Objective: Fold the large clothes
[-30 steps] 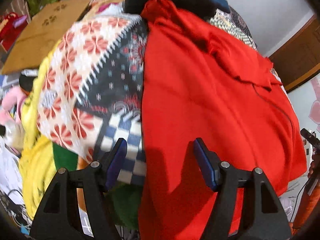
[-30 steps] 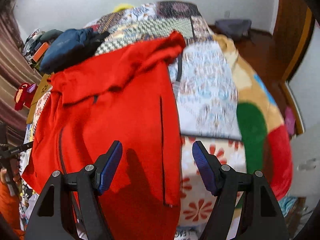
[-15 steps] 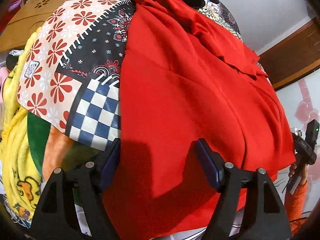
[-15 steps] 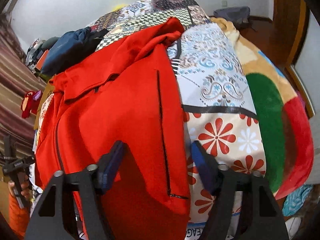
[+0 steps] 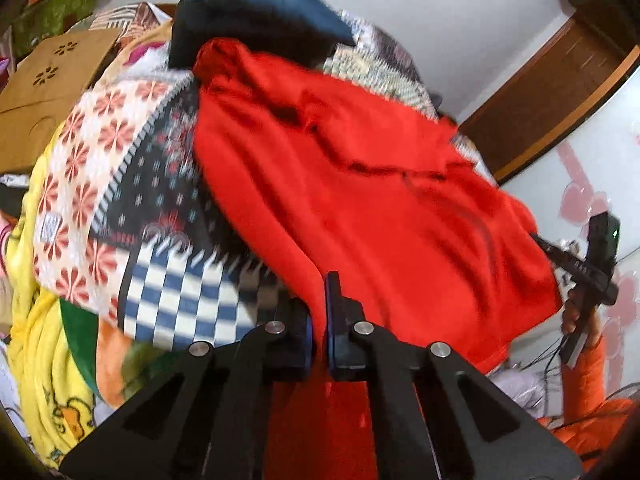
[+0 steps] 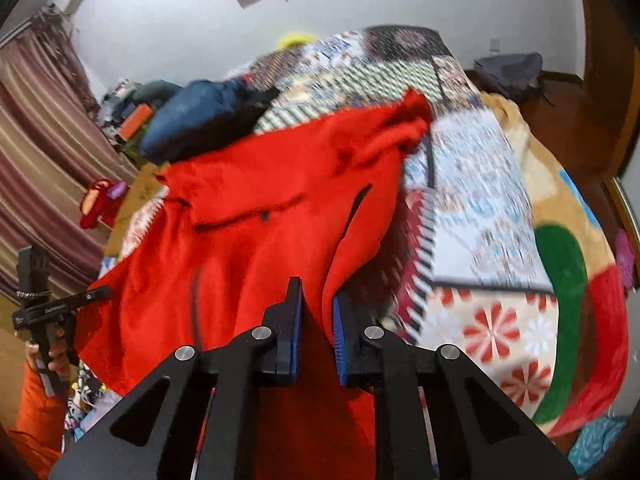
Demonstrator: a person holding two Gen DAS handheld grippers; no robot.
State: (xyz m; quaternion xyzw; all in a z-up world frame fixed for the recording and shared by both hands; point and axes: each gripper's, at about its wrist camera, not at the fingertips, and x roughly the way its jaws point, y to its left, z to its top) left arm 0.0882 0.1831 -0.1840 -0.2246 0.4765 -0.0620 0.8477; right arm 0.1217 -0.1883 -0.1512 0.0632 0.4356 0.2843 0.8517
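Red fleece jacket (image 5: 360, 200) spread on patchwork bedspread (image 5: 120, 168), dark zip lines visible, near hem lifted — left gripper (image 5: 318, 320) pinching one corner; right gripper (image 6: 318, 320) clamped on the other.

The red jacket (image 5: 360, 200) lies spread across the bed, dark zippers showing, near hem bunched and lifted at both corners.

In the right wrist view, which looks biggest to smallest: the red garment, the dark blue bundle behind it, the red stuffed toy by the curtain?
1. Red garment, by far the largest, though nearest the camera, pinched in the right claw.
2. Dark blue bundle.
3. Red stuffed toy, smallest.
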